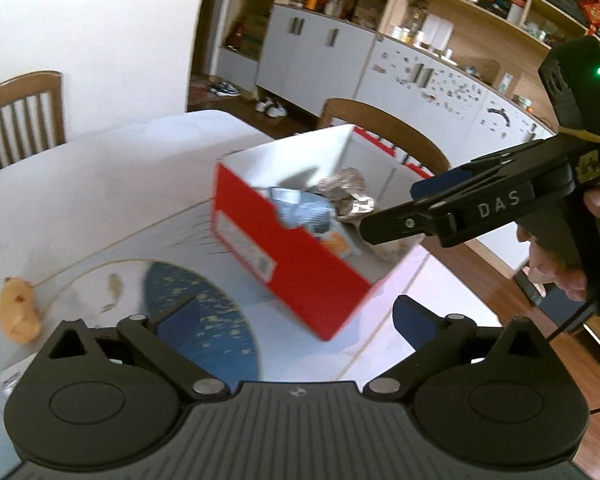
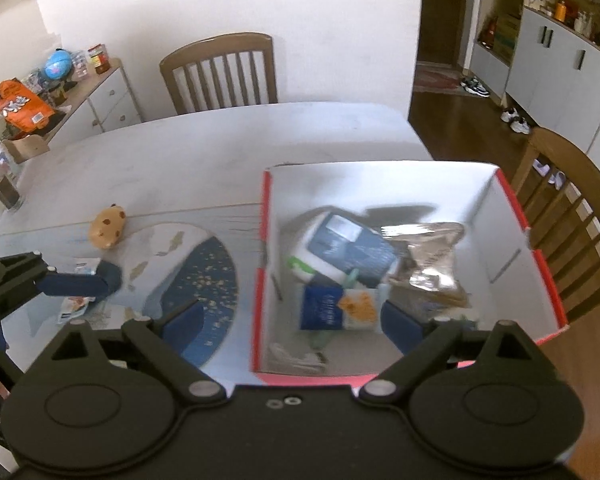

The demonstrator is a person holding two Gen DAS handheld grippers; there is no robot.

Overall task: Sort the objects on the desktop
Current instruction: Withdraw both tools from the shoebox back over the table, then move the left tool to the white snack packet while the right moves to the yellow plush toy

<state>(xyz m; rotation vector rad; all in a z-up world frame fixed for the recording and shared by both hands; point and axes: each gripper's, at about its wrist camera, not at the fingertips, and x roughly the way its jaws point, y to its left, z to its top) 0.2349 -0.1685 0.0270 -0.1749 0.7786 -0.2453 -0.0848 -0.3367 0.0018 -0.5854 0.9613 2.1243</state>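
Note:
A red box with a white inside stands on the white table. It holds several things: a crumpled silver bag, a dark blue packet and a blue-and-orange snack packet. My left gripper is open and empty, in front of the box; it also shows in the right wrist view. My right gripper is open and empty above the box's near edge; it also shows in the left wrist view. A yellow plush toy lies at the left.
A small packet lies under the left gripper's finger. A blue pattern is printed on the tablecloth. Wooden chairs stand at the far side and the right side. Cabinets and shelves line the back.

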